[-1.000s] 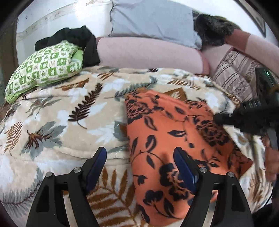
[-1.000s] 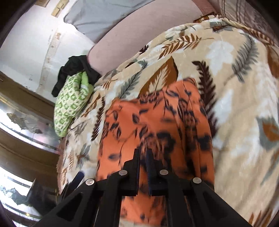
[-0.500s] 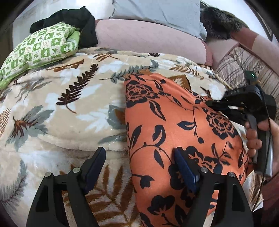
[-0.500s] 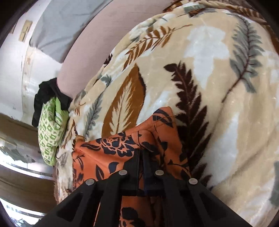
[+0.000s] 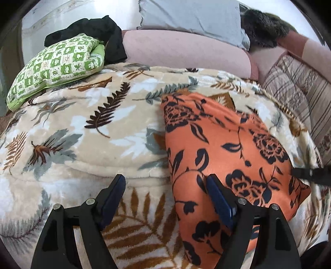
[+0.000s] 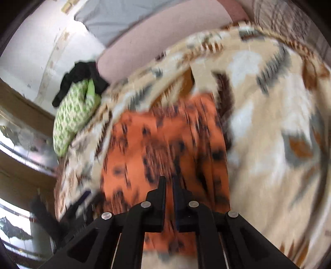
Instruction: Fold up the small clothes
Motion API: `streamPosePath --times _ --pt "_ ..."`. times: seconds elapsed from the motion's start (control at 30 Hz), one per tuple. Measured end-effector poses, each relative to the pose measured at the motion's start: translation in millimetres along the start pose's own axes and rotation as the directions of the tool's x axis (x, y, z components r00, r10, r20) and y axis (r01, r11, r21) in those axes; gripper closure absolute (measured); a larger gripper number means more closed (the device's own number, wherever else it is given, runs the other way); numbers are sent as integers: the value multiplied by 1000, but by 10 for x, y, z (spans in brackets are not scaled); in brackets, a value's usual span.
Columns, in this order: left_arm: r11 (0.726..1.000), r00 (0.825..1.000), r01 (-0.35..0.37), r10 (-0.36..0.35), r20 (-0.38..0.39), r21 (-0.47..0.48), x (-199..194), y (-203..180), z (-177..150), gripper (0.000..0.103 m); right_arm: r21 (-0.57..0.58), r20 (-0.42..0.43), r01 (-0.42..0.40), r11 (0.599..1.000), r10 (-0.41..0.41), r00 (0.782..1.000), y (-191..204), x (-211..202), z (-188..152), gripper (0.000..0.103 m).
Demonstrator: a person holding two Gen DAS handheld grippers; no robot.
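An orange garment with black flowers lies flat on a leaf-patterned blanket. My left gripper is open and empty, hovering over the garment's near left edge, one finger above the cloth. My right gripper is nearly shut with a thin gap between the fingers and nothing seen between them, above the garment in a blurred view. Its tip shows at the right edge of the left wrist view, near the garment's right corner.
A green checked pillow with black clothing behind it sits at the far left. A pink bolster, a grey pillow and a striped cushion line the back and right.
My right gripper has pulled back from the garment's far edge to its near right corner, moving fast and blurring its view. My left gripper has backed off slightly.
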State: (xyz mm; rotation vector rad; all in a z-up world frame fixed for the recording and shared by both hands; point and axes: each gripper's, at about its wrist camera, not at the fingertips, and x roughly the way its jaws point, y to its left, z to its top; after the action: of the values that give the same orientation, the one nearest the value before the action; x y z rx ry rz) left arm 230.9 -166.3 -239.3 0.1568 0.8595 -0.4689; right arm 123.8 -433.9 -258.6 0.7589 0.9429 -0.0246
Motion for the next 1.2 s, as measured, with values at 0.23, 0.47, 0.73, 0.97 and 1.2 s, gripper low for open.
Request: streamPosePath --times 0.23,0.47,0.73,0.97,1.2 --pt "1000 999 19 -19 -29 15 -39 35 -86 21 51 -13 59 997 -58 998 -256 -70 -300 95" --pt "999 999 35 -35 -36 8 -77 61 -121 21 -48 68 -30 998 33 997 -11 -235 -430 95" --pt "992 993 81 -89 -77 -98 29 230 -150 15 -65 -131 -22 998 14 991 -27 172 -566 94" --pt "994 998 69 -69 1 -81 -189 207 -80 16 -81 -57 -86 993 82 995 31 25 -514 95" --pt "998 996 40 -43 -78 -39 -66 87 -143 16 -86 -93 -187 979 179 979 270 247 -502 95"
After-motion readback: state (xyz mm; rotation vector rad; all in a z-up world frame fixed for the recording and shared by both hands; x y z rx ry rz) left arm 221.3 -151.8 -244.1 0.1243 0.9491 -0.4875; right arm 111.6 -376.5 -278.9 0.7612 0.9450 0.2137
